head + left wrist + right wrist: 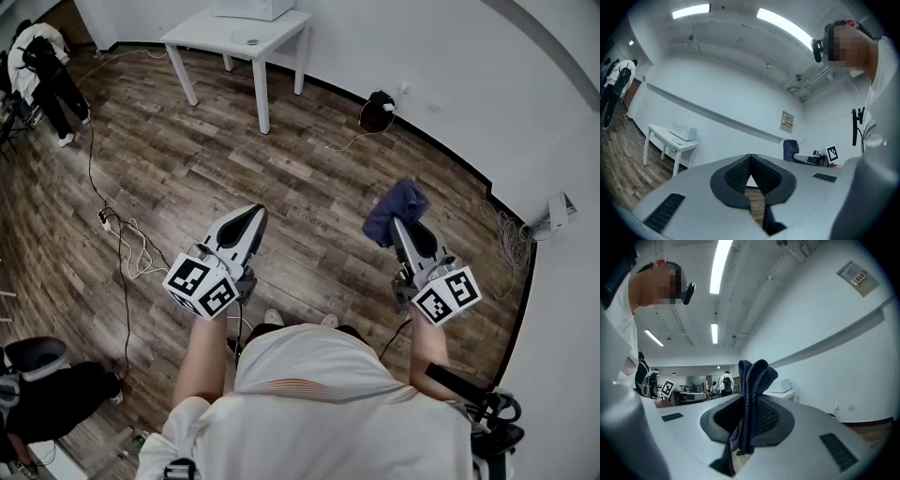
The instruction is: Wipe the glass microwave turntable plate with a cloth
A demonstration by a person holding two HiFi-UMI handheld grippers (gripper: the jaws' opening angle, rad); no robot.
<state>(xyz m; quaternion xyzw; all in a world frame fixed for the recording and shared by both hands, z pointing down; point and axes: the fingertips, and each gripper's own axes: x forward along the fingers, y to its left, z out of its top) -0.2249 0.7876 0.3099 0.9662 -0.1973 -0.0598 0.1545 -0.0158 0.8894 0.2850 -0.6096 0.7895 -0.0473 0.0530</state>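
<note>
- The right gripper point(749, 420) is clamped on a dark blue cloth point(751, 380), with folds standing proud of the jaws, ready for wiping.
- The left gripper point(751, 174) has its jaws together on nothing (probably free to steady the plate).
- No turntable plate is plainly visible. A small round thing point(251, 41), possibly the plate, lies on the white table point(202, 33) by the microwave point(253, 7), well apart from both grippers.

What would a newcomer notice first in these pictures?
The dark blue cloth stands out, pinched in the right gripper, held up over the wood floor. Beside it the left gripper is shut on nothing, and a white table stands far off by the wall.
</note>
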